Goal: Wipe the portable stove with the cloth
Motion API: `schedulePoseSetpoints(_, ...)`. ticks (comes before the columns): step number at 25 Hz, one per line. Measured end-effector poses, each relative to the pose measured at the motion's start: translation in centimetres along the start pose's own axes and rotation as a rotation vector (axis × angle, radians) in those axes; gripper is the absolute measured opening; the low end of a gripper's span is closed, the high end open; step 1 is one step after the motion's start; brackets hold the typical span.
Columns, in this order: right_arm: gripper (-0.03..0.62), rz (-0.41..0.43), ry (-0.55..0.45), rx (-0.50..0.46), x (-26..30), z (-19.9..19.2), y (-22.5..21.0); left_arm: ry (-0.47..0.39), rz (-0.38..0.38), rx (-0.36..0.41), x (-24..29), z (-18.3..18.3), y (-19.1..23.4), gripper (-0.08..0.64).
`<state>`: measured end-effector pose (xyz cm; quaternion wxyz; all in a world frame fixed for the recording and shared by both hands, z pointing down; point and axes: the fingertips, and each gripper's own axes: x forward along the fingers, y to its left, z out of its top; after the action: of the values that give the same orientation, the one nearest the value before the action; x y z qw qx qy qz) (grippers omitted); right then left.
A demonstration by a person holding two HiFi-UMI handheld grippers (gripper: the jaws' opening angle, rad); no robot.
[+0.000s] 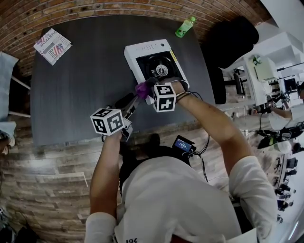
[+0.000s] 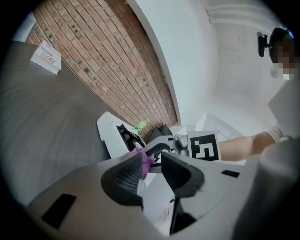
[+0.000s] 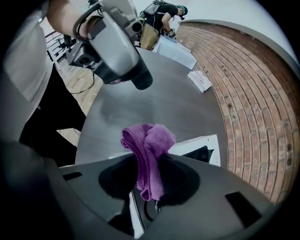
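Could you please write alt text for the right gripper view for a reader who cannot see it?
The right gripper has its tongs clamped on a bunched purple cloth, with the white portable stove just beyond it on a dark table. A brick wall curves along the right.

Dark grey table [image 1: 85, 90] across upper half of head view. Folded newspaper [image 1: 52, 46] flat at upper left, near table edge. Green bottle [image 1: 185, 27] at top, right of centre, by far edge. Brick wall [image 1: 109, 7] behind. Black chair [image 1: 232, 42] at upper right. Wood-plank floor [image 1: 52, 166] at lower left.
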<state>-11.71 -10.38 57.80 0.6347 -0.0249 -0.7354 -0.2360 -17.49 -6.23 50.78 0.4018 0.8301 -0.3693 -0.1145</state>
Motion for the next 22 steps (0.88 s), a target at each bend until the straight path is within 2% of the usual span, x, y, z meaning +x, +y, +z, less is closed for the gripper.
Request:
schedulePoseSetpoints(9,0.12,0.039,-0.028,0.015,-0.4,1.1,1.6,0.006,0.0,-0.001,-0.4,0.0,0.1,0.118)
schedulePoseSetpoints(17,0.12,0.124,-0.041,0.01,-0.7,2.1,3.8,-0.008,0.004,-0.003,-0.9,0.7,0.5,0.118)
schedulePoseSetpoints(22,0.12,0.219,-0.049,-0.024,-1.4,2.8,5.5,-0.023,0.007,-0.004,-1.4,1.2,0.8,0.118)
